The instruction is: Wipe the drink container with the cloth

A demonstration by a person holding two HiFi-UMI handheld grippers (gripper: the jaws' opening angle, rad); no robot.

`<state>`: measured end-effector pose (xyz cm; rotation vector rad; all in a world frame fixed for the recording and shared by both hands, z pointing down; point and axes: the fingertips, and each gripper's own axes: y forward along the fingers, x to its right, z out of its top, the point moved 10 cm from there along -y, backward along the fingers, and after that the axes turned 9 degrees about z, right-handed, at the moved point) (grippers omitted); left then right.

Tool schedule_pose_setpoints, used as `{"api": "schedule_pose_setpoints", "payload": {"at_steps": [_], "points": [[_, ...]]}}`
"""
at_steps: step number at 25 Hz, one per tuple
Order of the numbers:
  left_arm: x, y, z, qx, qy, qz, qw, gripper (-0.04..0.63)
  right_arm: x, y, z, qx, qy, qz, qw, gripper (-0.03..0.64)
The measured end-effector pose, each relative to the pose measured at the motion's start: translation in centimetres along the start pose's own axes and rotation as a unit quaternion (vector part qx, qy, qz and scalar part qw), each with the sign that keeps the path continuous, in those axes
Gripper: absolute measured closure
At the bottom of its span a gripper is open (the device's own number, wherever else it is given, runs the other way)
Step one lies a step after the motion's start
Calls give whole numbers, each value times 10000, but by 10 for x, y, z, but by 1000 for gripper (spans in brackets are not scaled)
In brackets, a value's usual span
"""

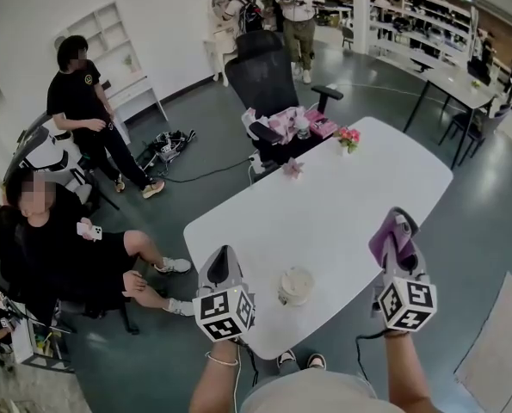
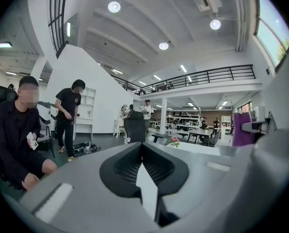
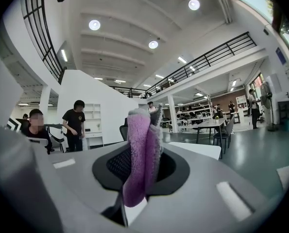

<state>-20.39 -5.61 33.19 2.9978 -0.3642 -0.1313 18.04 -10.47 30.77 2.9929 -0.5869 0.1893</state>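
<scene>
The drink container (image 1: 296, 285), a pale cup with a lid, stands upright near the front edge of the white table (image 1: 324, 218). My left gripper (image 1: 222, 261) is just left of it, shut and empty; in the left gripper view its jaws (image 2: 143, 149) are closed together with nothing between them. To the cup's right, and apart from it, my right gripper (image 1: 397, 231) is shut on a purple cloth (image 1: 390, 237). The right gripper view shows the folded cloth (image 3: 142, 154) pinched between that gripper's (image 3: 144, 140) jaws and sticking out past the tips.
A black office chair (image 1: 268, 80) holding pink things (image 1: 305, 126) stands at the table's far side. Small pink flowers (image 1: 348, 136) and another small pink item (image 1: 292, 169) sit on the far part of the table. A seated person (image 1: 53, 248) and a standing person (image 1: 83, 101) are at the left.
</scene>
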Motion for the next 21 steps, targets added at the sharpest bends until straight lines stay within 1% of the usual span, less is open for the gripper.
{"api": "schedule_pose_setpoints", "payload": {"at_steps": [13, 17, 21], "points": [[-4, 4, -10, -159, 2, 32, 9999, 595, -3, 3, 2, -24, 20, -6, 10000, 552], [-2, 5, -9, -145, 20, 10, 9999, 595, -1, 3, 3, -99, -87, -109, 9999, 552], [0, 4, -7, -124, 36, 3, 9999, 595, -1, 0, 4, -99, -86, -70, 9999, 552]]}}
